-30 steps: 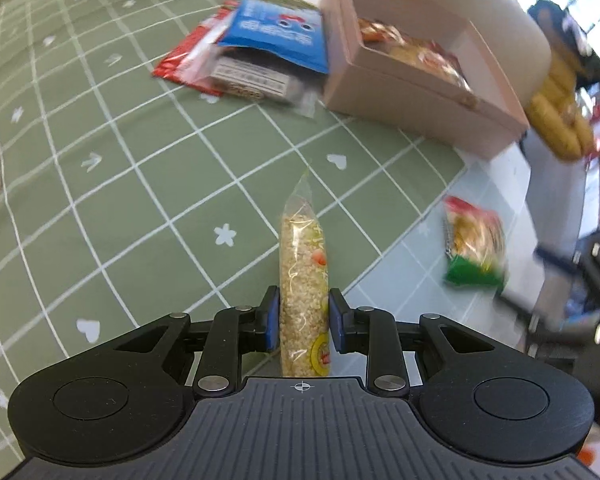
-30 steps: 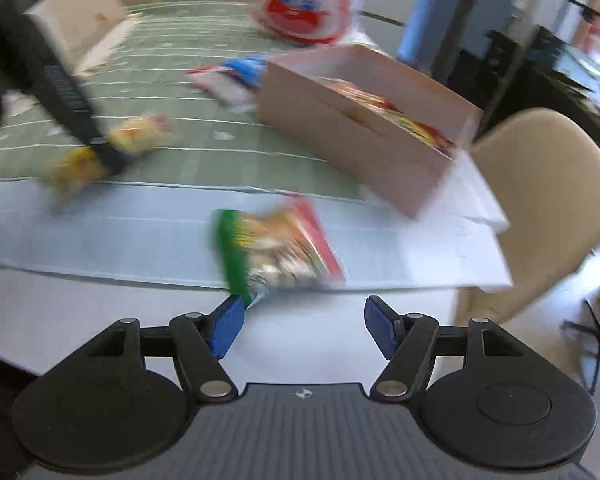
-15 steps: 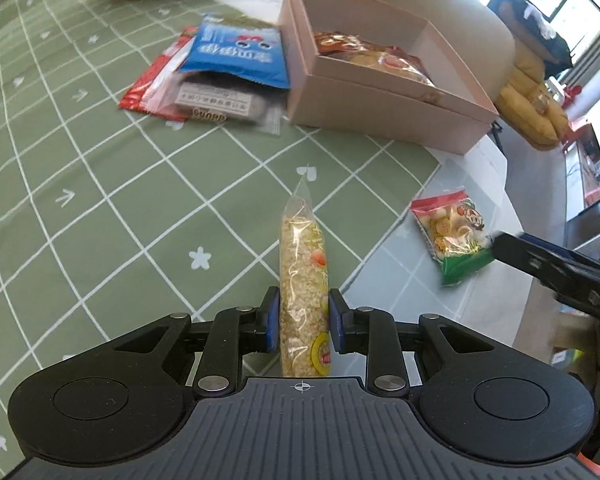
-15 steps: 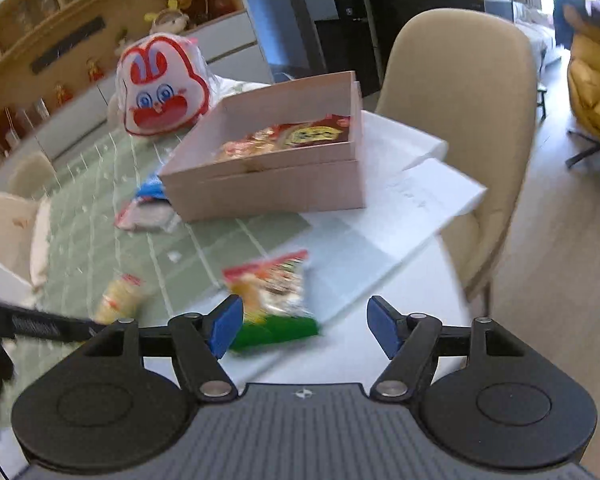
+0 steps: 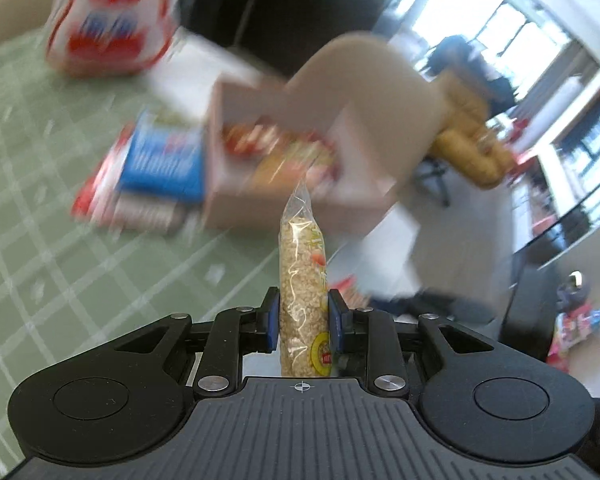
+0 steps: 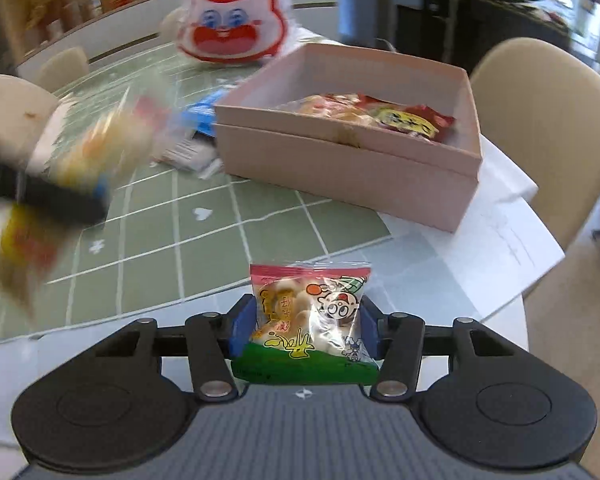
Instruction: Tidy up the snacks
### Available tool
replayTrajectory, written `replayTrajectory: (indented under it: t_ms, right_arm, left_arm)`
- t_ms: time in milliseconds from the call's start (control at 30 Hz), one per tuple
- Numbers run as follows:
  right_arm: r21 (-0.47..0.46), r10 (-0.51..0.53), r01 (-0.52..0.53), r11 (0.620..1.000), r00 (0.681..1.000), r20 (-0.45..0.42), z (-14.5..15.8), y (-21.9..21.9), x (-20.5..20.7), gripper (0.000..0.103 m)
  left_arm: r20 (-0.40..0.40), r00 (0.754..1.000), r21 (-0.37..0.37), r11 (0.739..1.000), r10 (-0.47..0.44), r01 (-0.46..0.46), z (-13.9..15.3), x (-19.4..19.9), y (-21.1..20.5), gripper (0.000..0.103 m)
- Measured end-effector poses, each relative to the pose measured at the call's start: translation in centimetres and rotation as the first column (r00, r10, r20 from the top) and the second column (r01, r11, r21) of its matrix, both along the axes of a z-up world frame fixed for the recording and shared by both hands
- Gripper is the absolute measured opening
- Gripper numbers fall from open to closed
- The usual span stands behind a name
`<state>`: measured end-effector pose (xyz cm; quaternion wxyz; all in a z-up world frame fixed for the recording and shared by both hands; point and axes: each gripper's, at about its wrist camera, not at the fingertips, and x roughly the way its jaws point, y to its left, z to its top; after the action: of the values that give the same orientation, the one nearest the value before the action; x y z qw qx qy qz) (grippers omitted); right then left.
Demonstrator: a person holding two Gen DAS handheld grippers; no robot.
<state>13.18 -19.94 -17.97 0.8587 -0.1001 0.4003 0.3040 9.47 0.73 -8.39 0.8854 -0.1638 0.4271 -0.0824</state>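
The right gripper (image 6: 305, 328) has just been closing around the cartoon snack pack (image 6: 309, 320) at the table's near edge, its pads now against both sides. The left gripper (image 5: 303, 318), clamped on the slim cereal packet (image 5: 302, 280), has lifted it off the tablecloth (view blurred) toward the pink box (image 6: 352, 160); both snacks look ready for boxing.

I'm getting bright daylight from blown-out windows (image 5: 512, 32) on the left wrist view, whose background is heavily motion-smeared, while the right view is sharp centrally, blurred at left, fisheye-bent at edges.
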Motion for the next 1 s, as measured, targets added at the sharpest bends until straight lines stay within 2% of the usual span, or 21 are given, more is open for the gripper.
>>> replayTrajectory:
  t_ms: [67, 167, 267, 333, 433, 500, 600, 700, 767, 833, 900, 933, 1000]
  right_arm:
    - [0.044, 0.022, -0.023, 0.999, 1.0, 0.01, 2.3, -1.2, 0.4, 0.051]
    - [0.097, 0.042, -0.049, 0.994, 0.996, 0.074, 7.5, -2.7, 1.3, 0.051]
    - [0.139, 0.01, -0.033, 0.99, 0.986, 0.168, 13.7, -3.8, 3.2, 0.051]
    - [0.186, -0.031, -0.012, 0.982, 0.974, 0.225, 18.2, -4.3, 4.4, 0.051]
    - [0.251, -0.069, -0.012, 0.968, 0.948, 0.311, 23.4, -4.6, 5.7, 0.051]
    - [0.274, -0.11, 0.011, 0.962, 0.93, 0.351, 24.9, -4.5, 6.6, 0.051]
    - [0.303, -0.166, 0.067, 0.951, 0.935, 0.314, 24.1, -4.2, 8.7, 0.052]
    - [0.253, -0.199, 0.135, 0.958, 0.949, 0.245, 20.5, -2.9, 11.1, 0.052]
    - [0.192, -0.196, 0.158, 0.969, 0.959, 0.202, 17.7, -1.4, 12.7, 0.052]
    - [0.148, -0.195, 0.174, 0.974, 0.971, 0.14, 14.8, -0.2, 14.3, 0.052]
    - [0.123, -0.204, 0.193, 0.973, 0.975, 0.087, 12.5, 0.6, 16.0, 0.052]
    - [0.121, -0.213, 0.204, 0.972, 0.975, 0.066, 11.5, 1.1, 16.6, 0.052]
    - [0.132, -0.221, 0.215, 0.968, 0.975, 0.029, 9.8, 1.7, 17.3, 0.052]
  left_arm:
    - [0.074, 0.997, 0.021, 0.999, -0.028, 0.027, 3.4, 0.7, -0.2, 0.029]
    - [0.168, 0.983, 0.075, 0.996, -0.068, 0.056, 8.9, 2.1, -0.3, 0.029]
    - [0.248, 0.964, 0.113, 0.991, -0.092, 0.065, 13.4, 3.3, -0.2, 0.029]
    - [0.322, 0.942, 0.131, 0.99, -0.091, 0.05, 16.0, 3.8, -0.1, 0.029]
    - [0.391, 0.917, 0.087, 0.995, -0.079, 0.049, 17.8, 4.9, 0.3, 0.029]
    - [0.372, 0.925, 0.003, 0.997, -0.074, 0.079, 16.4, 6.6, 0.9, 0.029]
    - [0.288, 0.955, -0.091, 0.991, -0.067, 0.097, 10.8, 10.0, 1.7, 0.029]
    - [0.19, 0.978, -0.168, 0.979, -0.083, 0.116, 3.9, 13.8, 2.3, 0.029]
    - [0.146, 0.984, -0.213, 0.968, -0.106, 0.136, 0.2, 16.3, 2.7, 0.029]
    - [0.068, 0.99, -0.257, 0.956, -0.126, 0.139, -3.6, 19.0, 3.1, 0.029]
    - [-0.009, 0.992, -0.252, 0.96, -0.128, 0.122, -6.7, 20.3, 3.5, 0.028]
    - [-0.023, 0.994, -0.209, 0.972, -0.111, 0.103, -7.5, 20.6, 3.5, 0.03]
    - [0.013, 0.996, -0.157, 0.984, -0.085, 0.086, -7.7, 20.2, 3.6, 0.032]
